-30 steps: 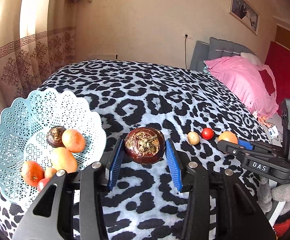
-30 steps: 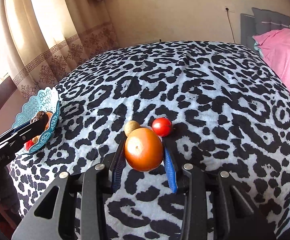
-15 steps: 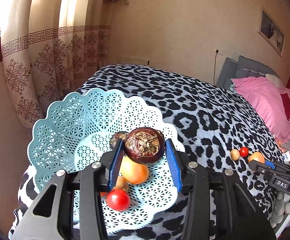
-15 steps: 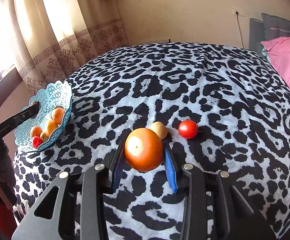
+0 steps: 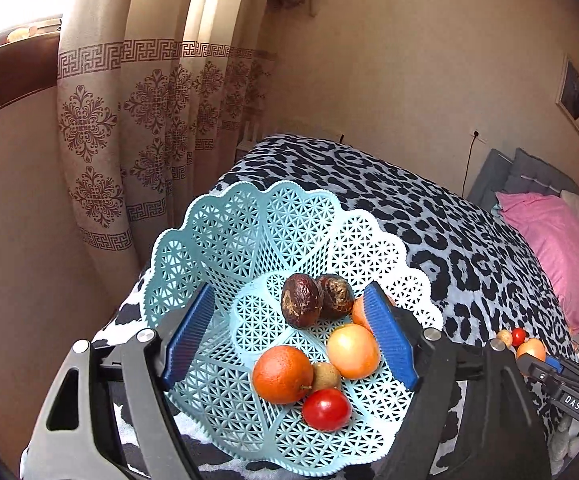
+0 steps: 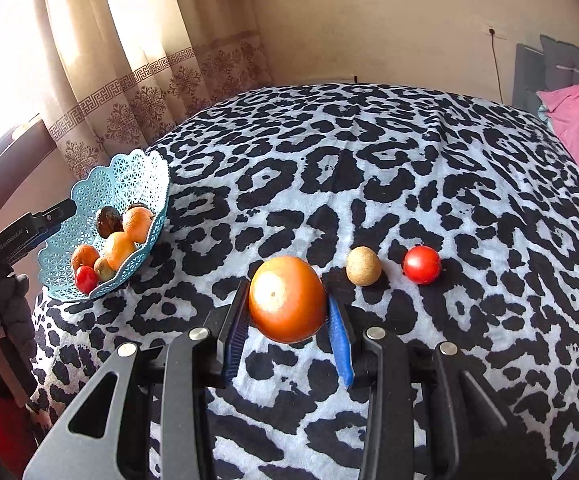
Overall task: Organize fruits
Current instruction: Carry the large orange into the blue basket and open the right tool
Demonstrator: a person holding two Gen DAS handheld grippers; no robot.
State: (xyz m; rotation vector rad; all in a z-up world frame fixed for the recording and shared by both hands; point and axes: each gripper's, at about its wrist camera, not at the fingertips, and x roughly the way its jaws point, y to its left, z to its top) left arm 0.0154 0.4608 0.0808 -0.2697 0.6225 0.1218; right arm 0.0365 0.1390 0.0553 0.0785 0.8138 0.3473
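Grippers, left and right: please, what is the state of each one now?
Left gripper: open, holding nothing, over the basket.
Right gripper: closed on the orange.

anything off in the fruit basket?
The two dark fruits at the back of the basket look shrivelled, with pale scuffed patches. The rest looks sound; nothing spilled. The basket tilts, propped at the bed's edge.

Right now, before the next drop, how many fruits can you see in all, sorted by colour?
Orange fruits: 4 (three in the basket, one held in the right gripper)
Red fruits: 2
Dark brown fruits: 2
Small tan fruits: 2
Total: 10
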